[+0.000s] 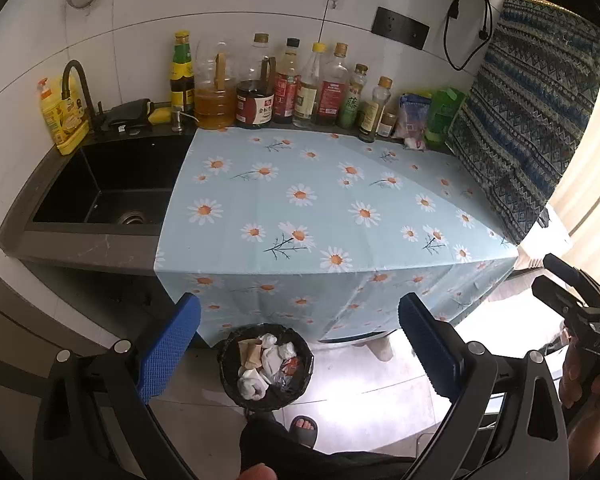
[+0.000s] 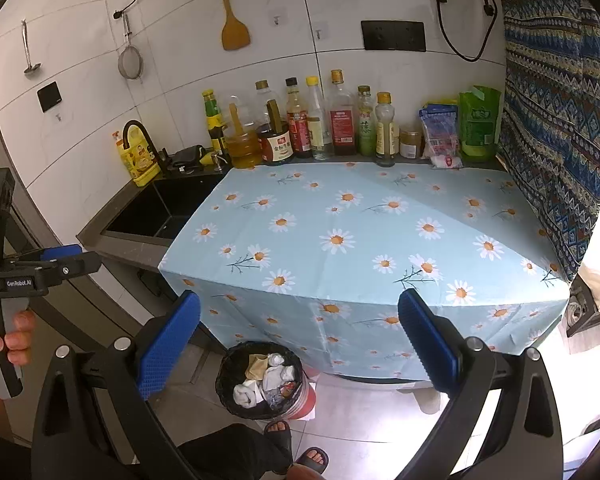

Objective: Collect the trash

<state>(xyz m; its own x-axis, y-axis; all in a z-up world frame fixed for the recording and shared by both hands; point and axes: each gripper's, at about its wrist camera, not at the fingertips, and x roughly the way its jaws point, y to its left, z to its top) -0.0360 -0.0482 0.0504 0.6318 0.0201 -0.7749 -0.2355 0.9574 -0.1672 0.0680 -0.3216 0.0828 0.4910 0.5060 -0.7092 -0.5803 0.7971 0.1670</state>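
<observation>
Two grippers were in your hands, both released: the left gripper had its blue pads spread wide with nothing between them, and the right gripper stood the same way, fingers parted and bare. In the right wrist view your left hand sat at nine o'clock, wrapped around the handle of the other tool; in the left wrist view your right hand showed at about four o'clock doing likewise.

Just beyond the fingertips, low in both views at six o'clock, the trash bin stood on the tiled floor, lined with a black bag. The trash lay inside it: crumpled white paper, a tan piece and some clear and red wrapper. Your sandalled foot was just beside the bin, towards you.

Past the bin, the front of the daisy tablecloth hung down over the counter edge, and its top spread flat towards twelve o'clock. At ten o'clock of the cloth lay the black sink with its dark faucet and a yellow detergent bottle behind.

Farthest back, a row of sauce bottles lined the wall, with a green pouch at its right end. On the white tiles above hung a wooden spatula, a strainer and a black cable.
</observation>
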